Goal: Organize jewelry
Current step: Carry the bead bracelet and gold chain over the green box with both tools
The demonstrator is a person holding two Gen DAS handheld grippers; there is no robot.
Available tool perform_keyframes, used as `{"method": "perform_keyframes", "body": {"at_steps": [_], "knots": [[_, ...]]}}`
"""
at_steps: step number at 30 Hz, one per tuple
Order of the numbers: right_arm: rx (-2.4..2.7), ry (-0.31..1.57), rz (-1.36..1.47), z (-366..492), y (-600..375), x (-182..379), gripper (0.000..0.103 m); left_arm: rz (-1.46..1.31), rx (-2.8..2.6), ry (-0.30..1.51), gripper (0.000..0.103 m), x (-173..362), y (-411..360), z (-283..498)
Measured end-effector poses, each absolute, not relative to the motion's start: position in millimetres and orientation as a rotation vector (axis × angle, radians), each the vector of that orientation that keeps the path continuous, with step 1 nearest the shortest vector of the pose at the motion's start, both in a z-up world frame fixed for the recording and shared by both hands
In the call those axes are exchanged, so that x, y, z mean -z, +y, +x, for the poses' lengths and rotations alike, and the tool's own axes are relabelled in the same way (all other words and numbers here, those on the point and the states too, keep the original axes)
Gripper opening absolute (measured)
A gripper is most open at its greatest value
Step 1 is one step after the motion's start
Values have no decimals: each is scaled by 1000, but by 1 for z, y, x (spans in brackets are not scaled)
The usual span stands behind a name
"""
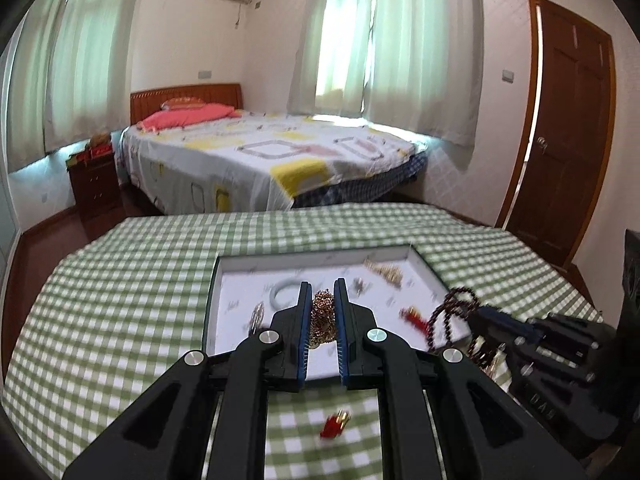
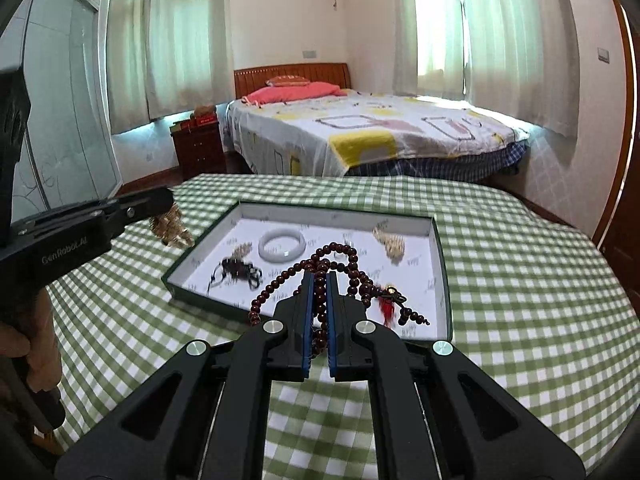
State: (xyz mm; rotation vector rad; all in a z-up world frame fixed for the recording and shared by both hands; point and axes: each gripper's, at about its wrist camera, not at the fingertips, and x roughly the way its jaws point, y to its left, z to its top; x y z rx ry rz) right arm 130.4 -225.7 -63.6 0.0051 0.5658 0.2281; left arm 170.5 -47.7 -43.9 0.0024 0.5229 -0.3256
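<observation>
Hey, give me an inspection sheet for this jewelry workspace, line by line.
Surface: green checked tablecloth.
Job's things: tray holds pale bangle, gold pieces, dark tangled piece.
Clutter: small red and gold item on the cloth, outside the tray.
Grippers: left claw shut on gold chain; right claw shut on dark bead strand with red tassel.
Cables: nothing seen.
Surroundings: bed, curtained windows, wooden door.

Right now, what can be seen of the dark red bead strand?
The dark red bead strand is a long string of small round glossy beads, wood-like, with a red tassel and gold bead at one end. The right gripper pinches several loops between closed jaws, holding them above the white-lined tray. Loose loops droop on both sides; whether any touch the tray is unclear.
</observation>
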Motion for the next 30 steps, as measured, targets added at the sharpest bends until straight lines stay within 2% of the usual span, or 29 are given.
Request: {"method": "perform_keyframes", "body": {"at_steps": [6, 13, 30], "knots": [[-232, 530, -3, 152, -222, 53, 6, -5, 361, 480, 12, 28, -66, 190], [-230, 525, -7, 182, -221, 53, 6, -21, 364, 486, 12, 34, -80, 219], [-215, 707, 26, 243, -221, 128, 6, 6, 307, 694, 12, 129, -89, 266]]}}
